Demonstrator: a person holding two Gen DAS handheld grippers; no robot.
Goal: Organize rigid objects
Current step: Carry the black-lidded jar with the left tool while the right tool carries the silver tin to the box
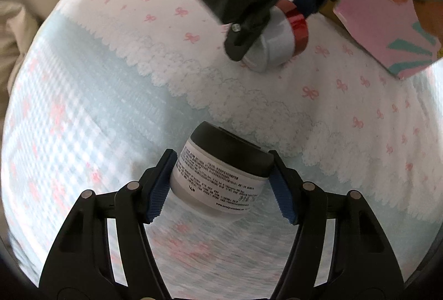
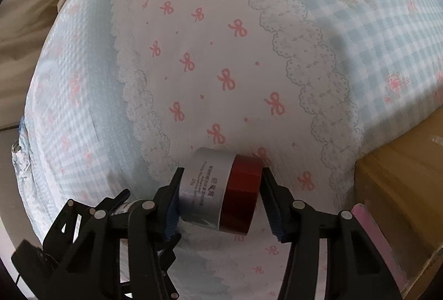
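Observation:
A white jar with a black lid (image 1: pixel 221 175) lies tilted on the bedspread (image 1: pixel 110 78). My left gripper (image 1: pixel 221 186) is shut on it, with one blue pad on the printed label side and the other at the lid's rim. A silver jar with a red lid (image 2: pixel 218 192) lies on its side. My right gripper (image 2: pixel 220 194) is shut on it, one pad on the base and one on the lid. In the left wrist view the same silver jar (image 1: pixel 279 42) shows up at the top, inside my right gripper (image 1: pixel 274 31).
A pink box with a teal pattern (image 1: pixel 382 31) stands just right of the silver jar, against a brown cardboard box (image 2: pixel 401 189). The bedspread is blue check and white with pink bows (image 2: pixel 221 64). Beige bedding (image 2: pixel 33 9) lies beyond its left edge.

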